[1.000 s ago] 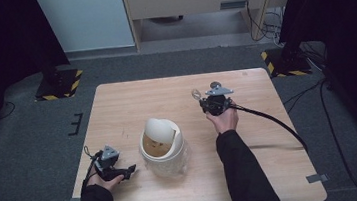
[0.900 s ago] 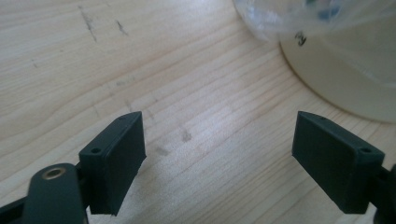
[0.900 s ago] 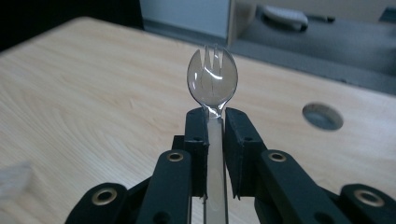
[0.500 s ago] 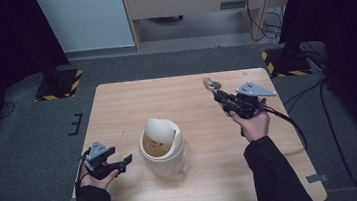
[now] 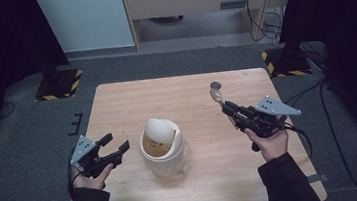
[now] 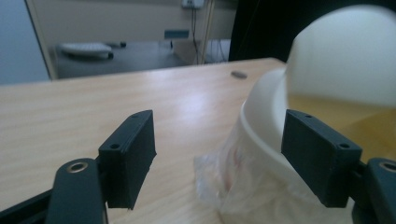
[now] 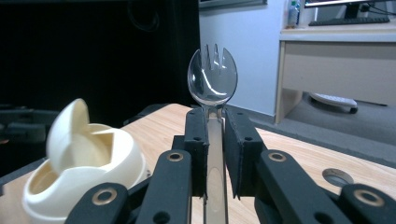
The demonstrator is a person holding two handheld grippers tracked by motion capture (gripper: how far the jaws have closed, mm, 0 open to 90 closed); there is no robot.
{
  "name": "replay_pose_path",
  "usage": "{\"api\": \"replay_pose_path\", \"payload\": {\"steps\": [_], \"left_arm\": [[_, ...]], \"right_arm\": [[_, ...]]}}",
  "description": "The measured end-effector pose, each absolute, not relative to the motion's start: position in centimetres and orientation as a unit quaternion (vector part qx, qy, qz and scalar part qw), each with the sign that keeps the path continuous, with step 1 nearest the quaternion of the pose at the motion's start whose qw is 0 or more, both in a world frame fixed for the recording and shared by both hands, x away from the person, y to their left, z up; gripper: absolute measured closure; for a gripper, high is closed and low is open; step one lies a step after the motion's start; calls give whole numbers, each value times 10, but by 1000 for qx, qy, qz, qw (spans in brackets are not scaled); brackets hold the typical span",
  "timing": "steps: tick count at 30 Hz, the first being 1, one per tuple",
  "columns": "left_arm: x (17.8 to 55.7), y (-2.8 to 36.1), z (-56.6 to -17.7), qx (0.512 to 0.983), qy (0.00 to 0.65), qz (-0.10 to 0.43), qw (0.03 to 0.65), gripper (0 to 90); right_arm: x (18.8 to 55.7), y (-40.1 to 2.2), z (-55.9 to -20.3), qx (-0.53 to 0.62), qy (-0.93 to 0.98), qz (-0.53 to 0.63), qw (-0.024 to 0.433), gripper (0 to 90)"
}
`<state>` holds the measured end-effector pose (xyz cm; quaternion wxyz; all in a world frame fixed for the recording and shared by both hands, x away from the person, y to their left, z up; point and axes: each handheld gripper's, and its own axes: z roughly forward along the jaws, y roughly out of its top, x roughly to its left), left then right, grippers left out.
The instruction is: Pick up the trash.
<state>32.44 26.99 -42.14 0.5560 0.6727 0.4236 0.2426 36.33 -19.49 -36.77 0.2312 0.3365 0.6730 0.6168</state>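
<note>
A cream bin with a swing lid (image 5: 160,141) stands at the table's middle, lined with a clear plastic bag (image 6: 224,182). My left gripper (image 5: 116,142) hovers open just left of it, and the bin's rim (image 6: 261,121) lies between and beyond its jaws. My right gripper (image 5: 227,108) is right of the bin, shut on the handle of a clear plastic spork (image 5: 214,95). The spork's bowl and tines (image 7: 212,79) stick out past the fingertips, pointing toward the far edge. The bin (image 7: 88,163) shows low at the left in the right gripper view.
A small round grey disc (image 5: 215,84) lies on the wooden table (image 5: 186,94) just beyond the spork's tip; this disc (image 7: 337,176) is also beside my right jaws. Dark floor, hazard-striped stand bases and cables surround the table.
My right hand has swung to the right and nearer the person with the spork still gripped. The left gripper has shifted only slightly beside the bin.
</note>
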Motion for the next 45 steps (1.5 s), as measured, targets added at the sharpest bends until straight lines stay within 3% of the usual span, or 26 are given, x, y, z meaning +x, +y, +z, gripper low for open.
{"api": "replay_pose_path", "payload": {"steps": [26,45], "left_arm": [[302,191,-351,638,327,213,664,352],[311,124,-347,651,304,156,678,412]], "right_arm": [[314,-170,-371,266,691,642,199,800],[303,-152,-377,232,696,656,175,800]]}}
